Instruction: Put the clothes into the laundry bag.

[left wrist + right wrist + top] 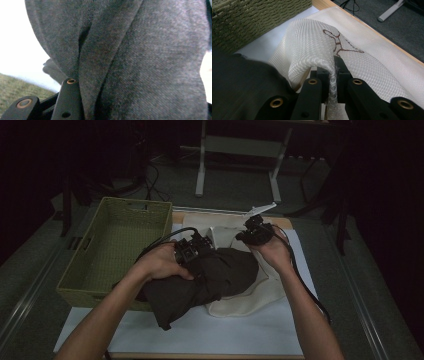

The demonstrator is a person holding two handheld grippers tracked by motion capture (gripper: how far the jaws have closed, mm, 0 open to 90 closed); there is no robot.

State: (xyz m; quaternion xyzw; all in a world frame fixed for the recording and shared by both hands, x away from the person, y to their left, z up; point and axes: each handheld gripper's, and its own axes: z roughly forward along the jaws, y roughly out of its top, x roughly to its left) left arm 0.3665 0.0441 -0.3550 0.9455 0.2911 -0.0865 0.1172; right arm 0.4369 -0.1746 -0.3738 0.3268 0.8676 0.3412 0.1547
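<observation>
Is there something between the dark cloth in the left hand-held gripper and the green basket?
Nothing visible stands between them. The dark cloth, held by the left hand-held gripper, already overlaps the basket's near right corner, and the basket looks empty. The white cloth lies on the other side.

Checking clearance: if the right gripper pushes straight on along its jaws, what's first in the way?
Beyond the white mesh cloth that the right gripper already pinches, the line probably meets more of that cloth lying on the table, then the table's wooden edge. Depth is unclear.

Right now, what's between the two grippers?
In the high view, a raised fold of the white cloth fills the gap between left gripper and right gripper; the dark garment lies just below it.
</observation>
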